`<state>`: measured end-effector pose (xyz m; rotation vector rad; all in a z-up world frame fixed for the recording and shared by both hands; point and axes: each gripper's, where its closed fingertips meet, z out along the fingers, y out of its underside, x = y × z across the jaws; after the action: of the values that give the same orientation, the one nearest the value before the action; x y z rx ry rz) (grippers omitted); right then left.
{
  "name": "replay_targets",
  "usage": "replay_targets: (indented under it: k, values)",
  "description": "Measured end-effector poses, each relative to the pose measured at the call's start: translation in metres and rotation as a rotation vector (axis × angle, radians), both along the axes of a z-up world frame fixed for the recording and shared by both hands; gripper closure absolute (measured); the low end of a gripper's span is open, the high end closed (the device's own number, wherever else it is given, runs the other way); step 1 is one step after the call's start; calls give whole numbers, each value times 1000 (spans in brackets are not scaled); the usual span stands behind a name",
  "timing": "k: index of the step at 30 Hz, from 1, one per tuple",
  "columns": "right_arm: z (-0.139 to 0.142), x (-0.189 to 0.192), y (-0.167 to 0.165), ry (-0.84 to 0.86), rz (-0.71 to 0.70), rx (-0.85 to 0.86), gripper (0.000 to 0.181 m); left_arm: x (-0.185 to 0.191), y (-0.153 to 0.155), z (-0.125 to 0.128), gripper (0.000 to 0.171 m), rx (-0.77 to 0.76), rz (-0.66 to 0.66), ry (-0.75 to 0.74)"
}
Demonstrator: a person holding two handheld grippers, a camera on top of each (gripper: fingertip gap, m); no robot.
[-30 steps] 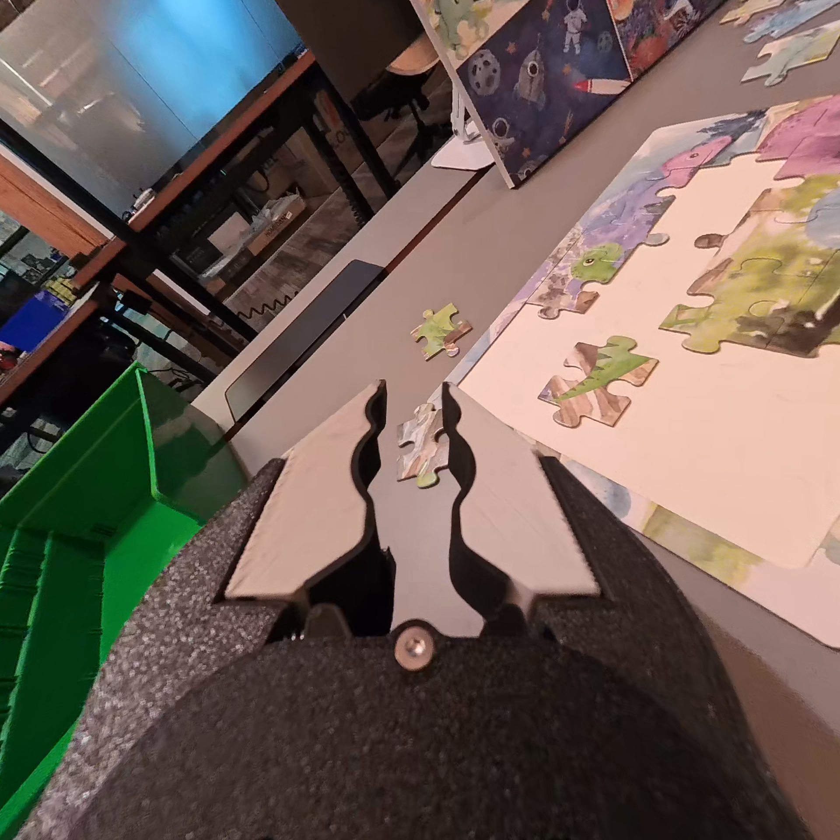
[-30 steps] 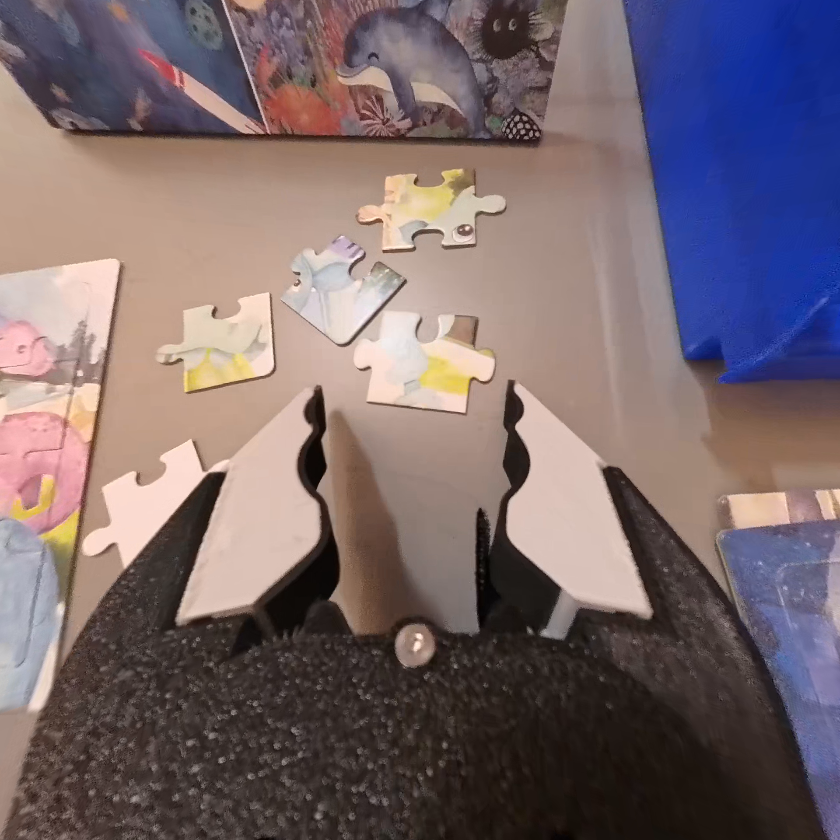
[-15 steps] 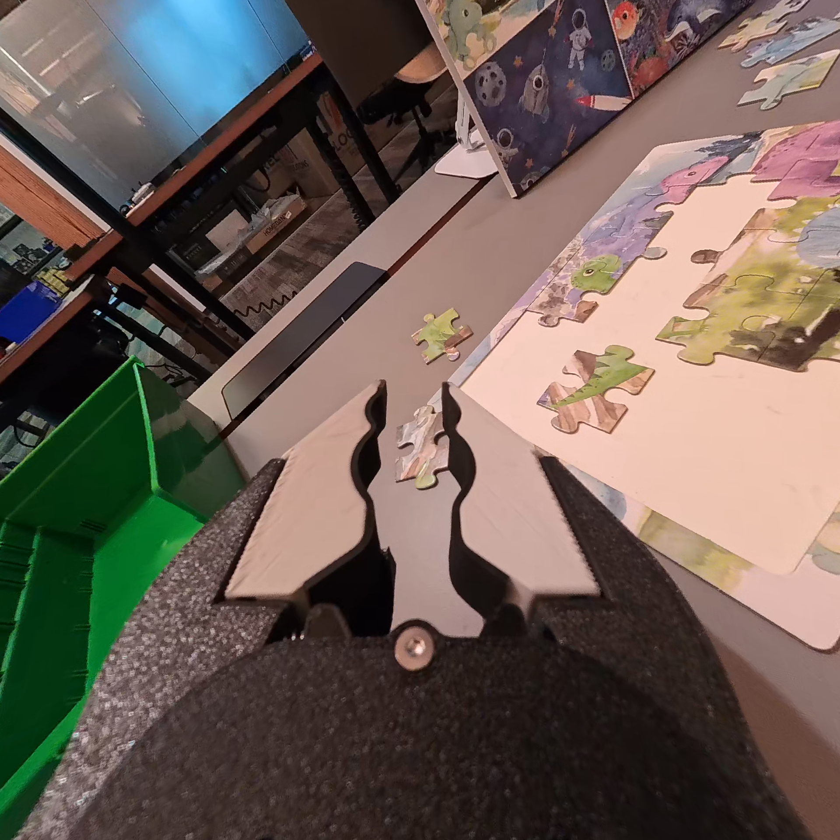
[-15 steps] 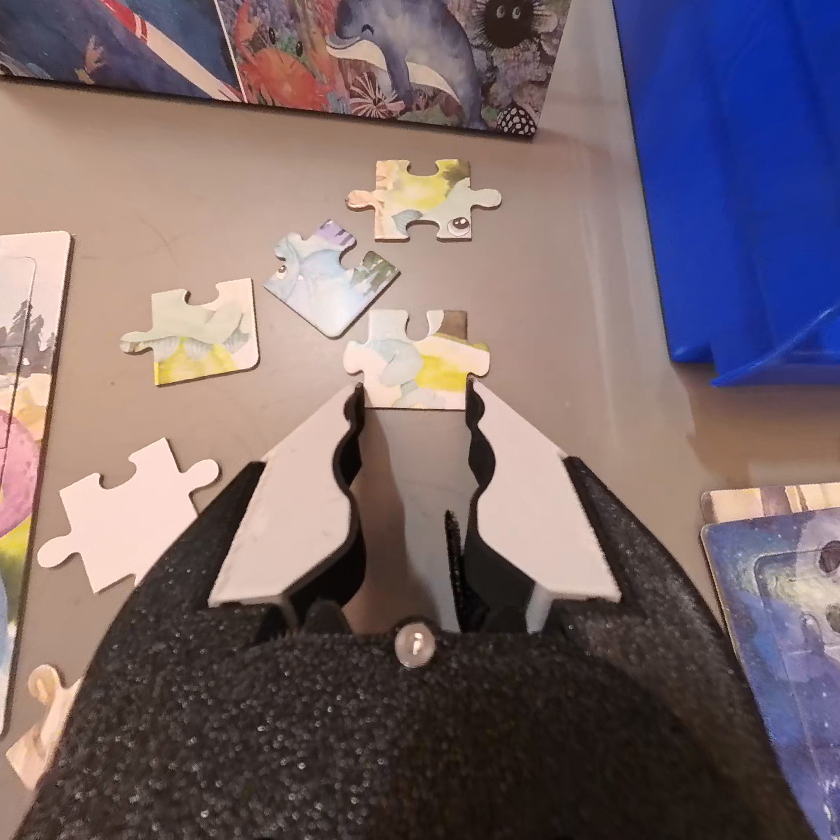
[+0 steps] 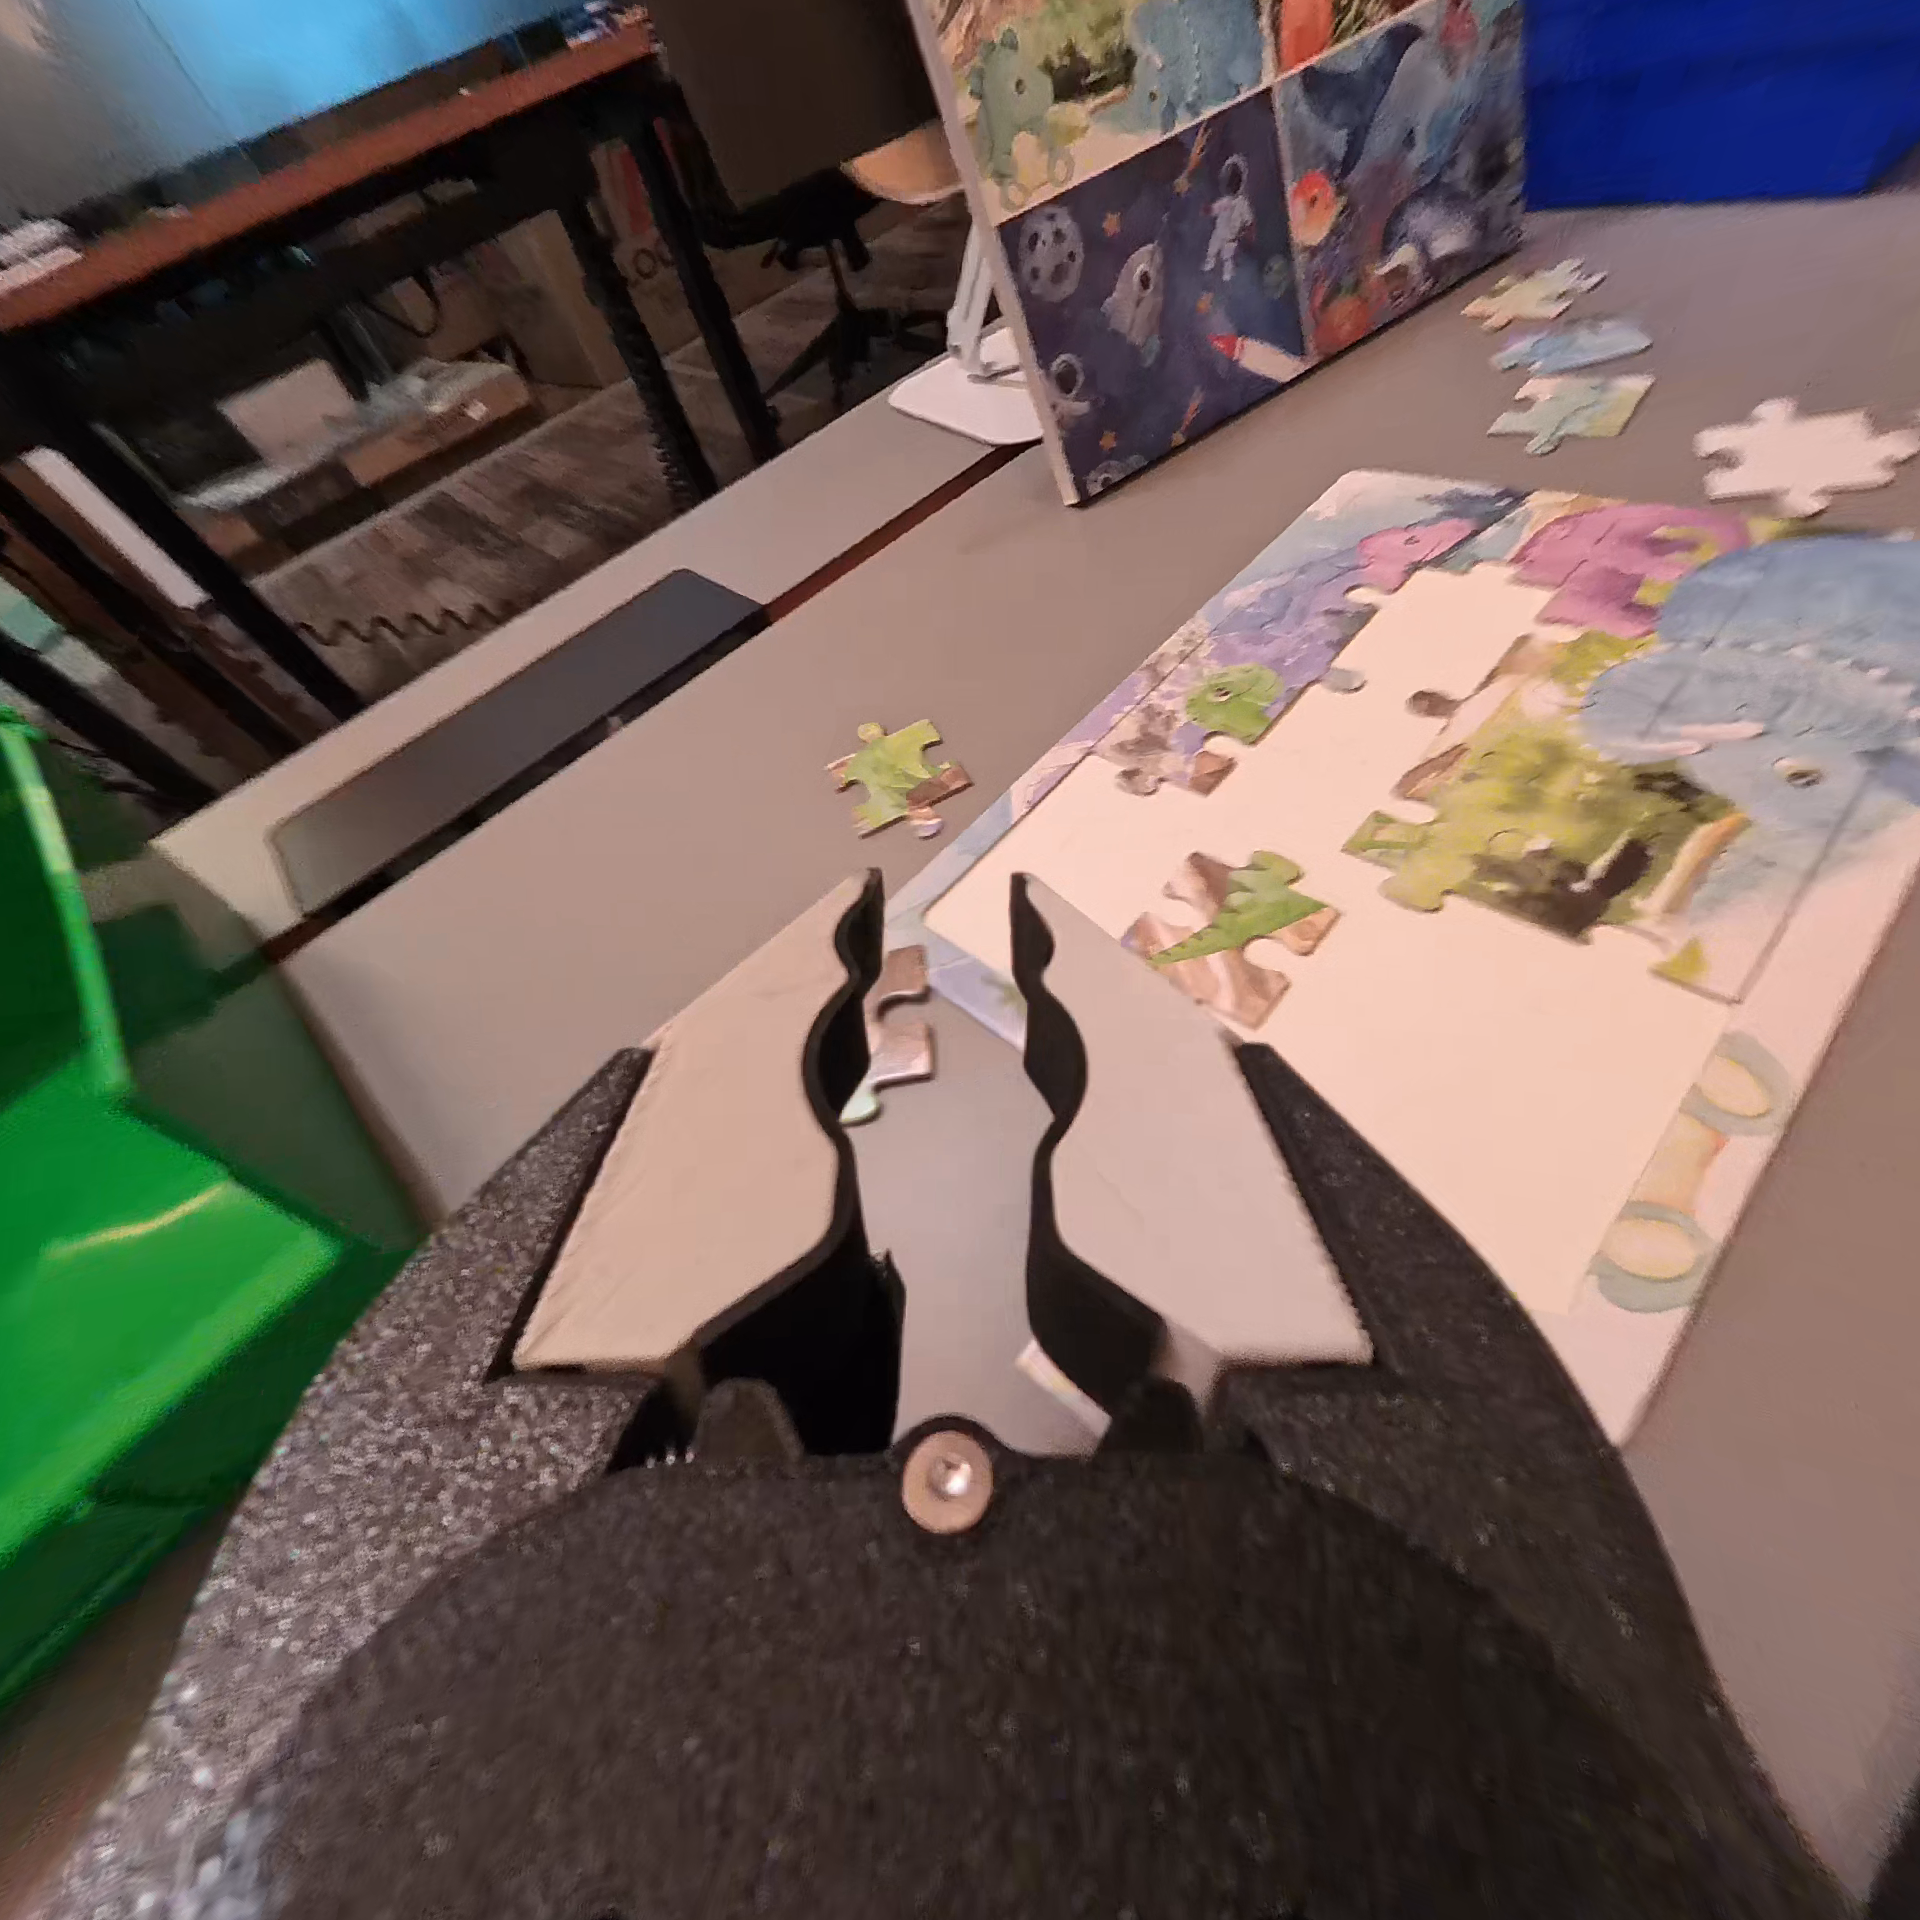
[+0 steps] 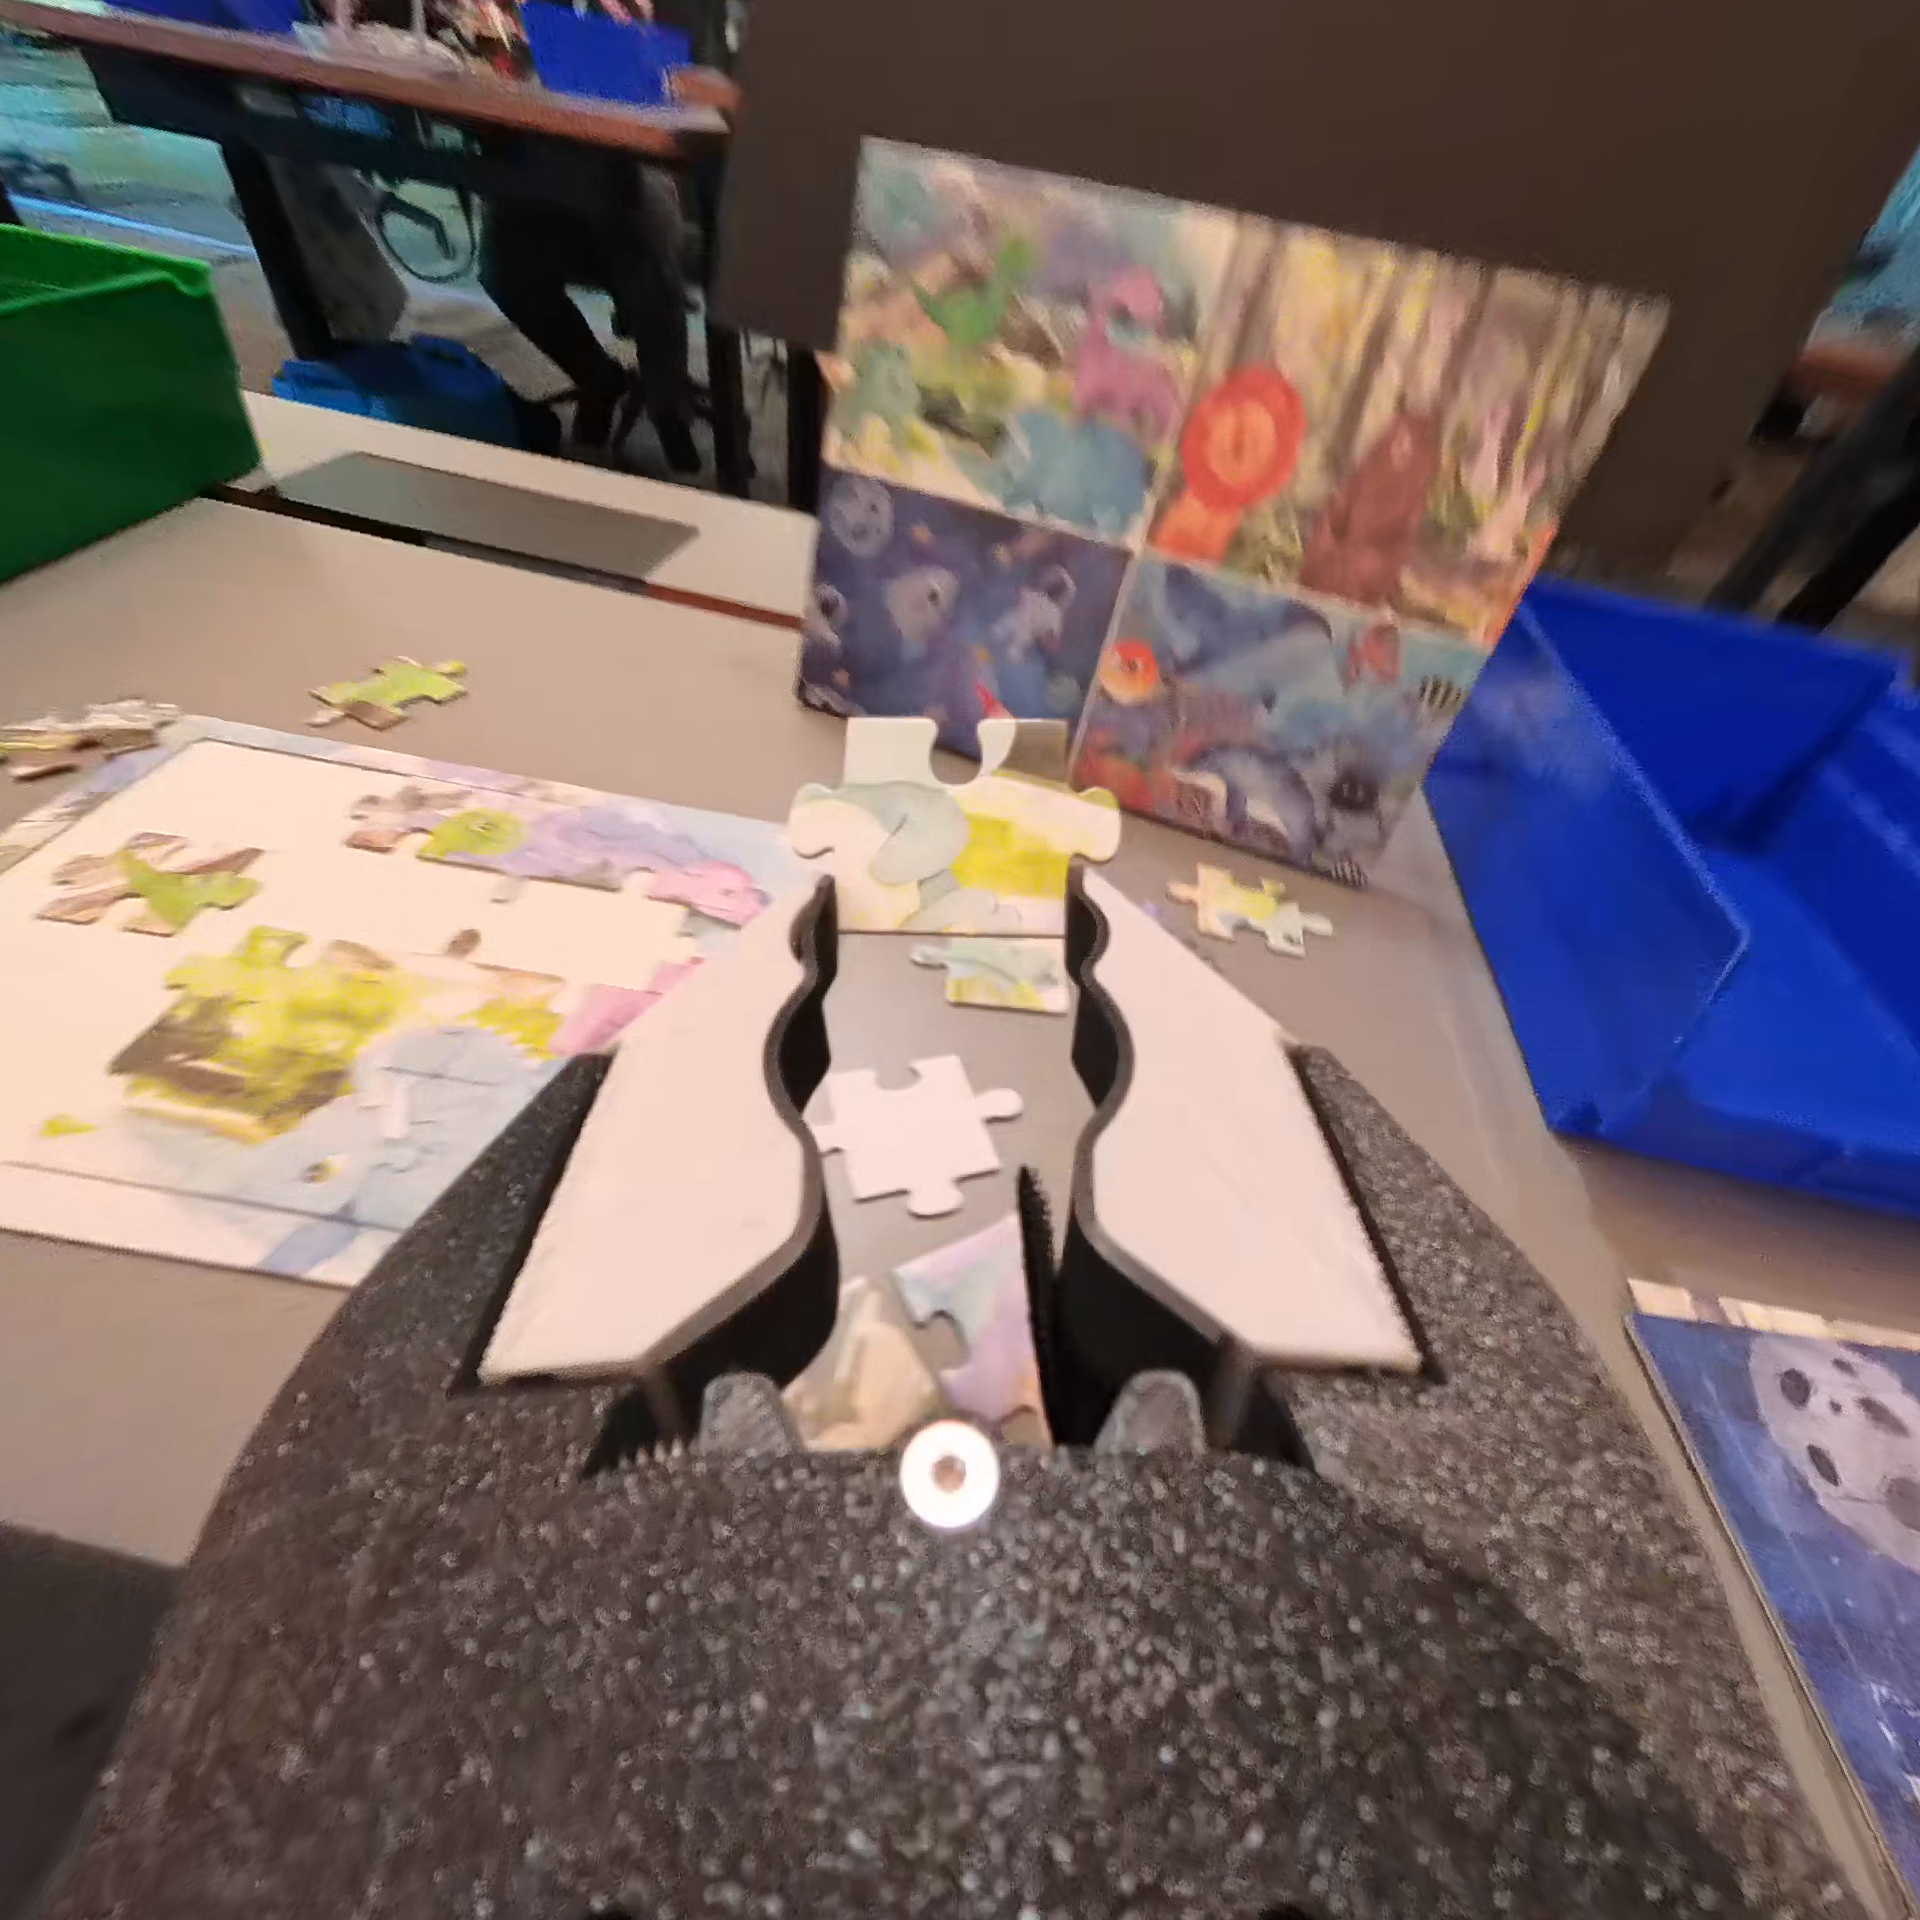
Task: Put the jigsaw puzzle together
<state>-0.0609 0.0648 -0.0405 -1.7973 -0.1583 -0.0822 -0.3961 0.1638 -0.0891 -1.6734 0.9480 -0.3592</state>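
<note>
The puzzle board lies on the grey table, partly filled around a blue dinosaur; it also shows in the right wrist view. A green-dinosaur piece lies loose on the board. My right gripper is shut on a pale yellow-and-blue piece and holds it upright above the table. My left gripper hangs low by the board's near-left corner, its fingers a narrow gap apart and empty. A grey piece lies on the table under it, half hidden by the left finger.
Loose pieces lie around: a green one, a white face-down one, and others near the upright picture box. A blue bin stands on the right and a green bin on the left. A dark blue puzzle board lies at the near right. Some 35 cm of space lies between my two pairs of fingers.
My right gripper closed on the yellow-and-blue piece, lifted it off the table and tilted up. My left gripper swung right, and the grey piece now sits under its left finger.
</note>
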Motion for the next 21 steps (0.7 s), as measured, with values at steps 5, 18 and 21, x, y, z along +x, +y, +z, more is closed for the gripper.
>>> replay_targets:
  k: [5,18,21]
  values:
    - [8,-87,-27,23,97,58,138,34,-48,9,146,-284,-307,-242]
    - [-34,-248,-19,17,312,-138,138,59,-114,22,131,-855,-693,-518]
    - [-38,-261,-19,-39,330,-142,138,58,-110,20,151,-937,-694,-563]
